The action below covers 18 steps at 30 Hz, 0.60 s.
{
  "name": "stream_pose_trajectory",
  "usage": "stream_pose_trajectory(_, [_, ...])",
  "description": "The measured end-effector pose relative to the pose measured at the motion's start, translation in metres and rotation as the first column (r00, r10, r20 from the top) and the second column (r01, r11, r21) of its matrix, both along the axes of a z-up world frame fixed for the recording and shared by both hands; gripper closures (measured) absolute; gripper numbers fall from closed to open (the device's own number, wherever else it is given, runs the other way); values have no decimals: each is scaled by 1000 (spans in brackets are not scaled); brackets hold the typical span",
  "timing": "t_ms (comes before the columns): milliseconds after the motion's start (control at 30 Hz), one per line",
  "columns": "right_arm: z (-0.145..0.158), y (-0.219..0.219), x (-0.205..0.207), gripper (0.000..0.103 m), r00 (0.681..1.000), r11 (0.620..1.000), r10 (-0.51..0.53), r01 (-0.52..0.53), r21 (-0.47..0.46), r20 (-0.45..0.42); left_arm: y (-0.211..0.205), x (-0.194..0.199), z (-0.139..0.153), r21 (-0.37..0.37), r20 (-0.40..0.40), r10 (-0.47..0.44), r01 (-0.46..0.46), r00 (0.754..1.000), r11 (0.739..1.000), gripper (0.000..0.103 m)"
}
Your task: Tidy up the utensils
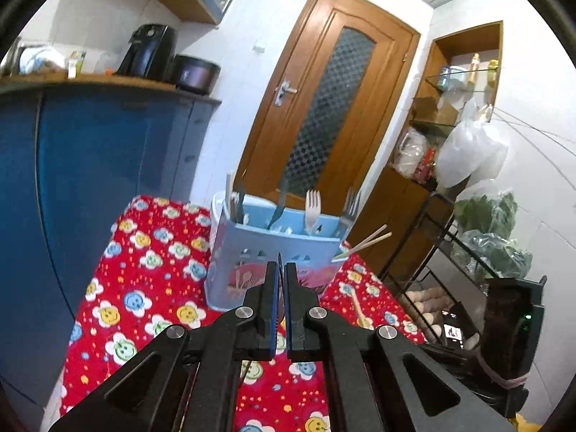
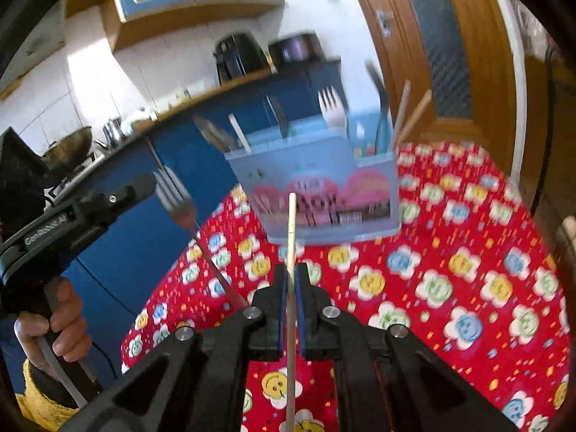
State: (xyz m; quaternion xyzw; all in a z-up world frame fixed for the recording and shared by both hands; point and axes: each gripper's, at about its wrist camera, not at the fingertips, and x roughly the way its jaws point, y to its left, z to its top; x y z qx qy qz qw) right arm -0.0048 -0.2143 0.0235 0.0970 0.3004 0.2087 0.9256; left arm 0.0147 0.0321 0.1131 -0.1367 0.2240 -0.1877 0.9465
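My right gripper (image 2: 291, 270) is shut on a pale wooden chopstick (image 2: 292, 223) that points up toward the blue plastic utensil caddy (image 2: 316, 180). The caddy stands on the red flowered tablecloth (image 2: 450, 270) and holds a white plastic fork (image 2: 333, 108), metal cutlery and two chopsticks (image 2: 406, 115). My left gripper (image 1: 280, 270) is shut, with only a thin edge showing between its pads. In the right wrist view that left gripper (image 2: 147, 181) holds a metal fork (image 2: 181, 205) near its head, the handle slanting down. The caddy (image 1: 234, 252) stands just beyond the left fingertips.
A small wooden utensil (image 1: 360, 309) lies on the cloth right of the caddy. Blue cabinets (image 1: 90, 180) stand left of the table, a wooden door (image 1: 324, 108) behind it, and a wire rack (image 1: 450, 252) with bagged greens to the right. A person's hand (image 2: 57, 324) grips the left handle.
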Motion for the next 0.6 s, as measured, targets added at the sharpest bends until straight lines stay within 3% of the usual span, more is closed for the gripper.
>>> stream_pose_trajectory(100, [9, -2, -4, 97, 999, 1000, -18, 17, 4, 38, -3, -1, 4, 12, 9, -2, 2, 1000, 1000, 102])
stream_pose_trajectory(433, [12, -15, -5, 97, 999, 998, -32, 30, 49, 44, -4, 7, -7, 8, -47, 3, -2, 999, 1000, 103])
stream_pose_trajectory(600, [12, -22, -3, 97, 998, 997, -48, 46, 60, 41, -17, 14, -17, 51, -107, -47, 53, 993, 997, 102])
